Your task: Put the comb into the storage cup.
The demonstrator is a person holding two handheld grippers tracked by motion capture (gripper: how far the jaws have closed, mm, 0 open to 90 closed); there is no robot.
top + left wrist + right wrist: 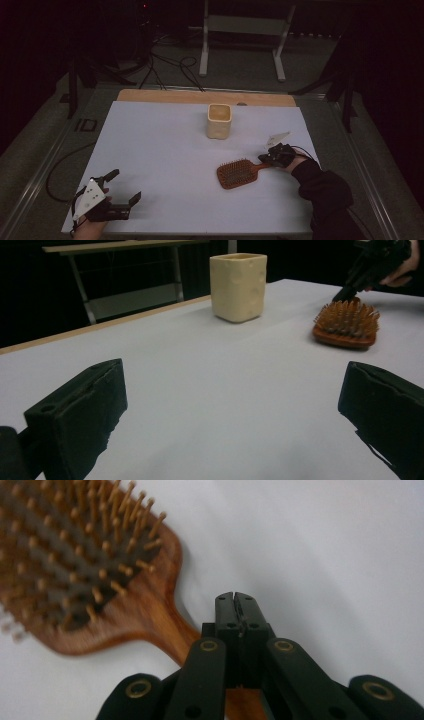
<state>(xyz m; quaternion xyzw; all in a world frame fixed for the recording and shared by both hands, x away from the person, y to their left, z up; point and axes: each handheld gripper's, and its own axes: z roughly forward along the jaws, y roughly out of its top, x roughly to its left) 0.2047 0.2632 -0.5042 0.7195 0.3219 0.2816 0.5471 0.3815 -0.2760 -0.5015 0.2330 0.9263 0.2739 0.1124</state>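
Observation:
A wooden paddle hairbrush lies bristles up on the white table sheet, right of centre. My right gripper sits at the end of its handle. The jaws are pressed flat together, and the handle passes beneath them rather than between them. My left gripper rests at the near left corner of the sheet, its jaws wide apart with nothing between them. It points across the table toward a cream square cup standing upright at the back centre.
A bare wooden strip runs along the table's far edge. Beyond it, a white metal frame and loose cables sit on the dark floor. The sheet between the left gripper and the brush is open white surface.

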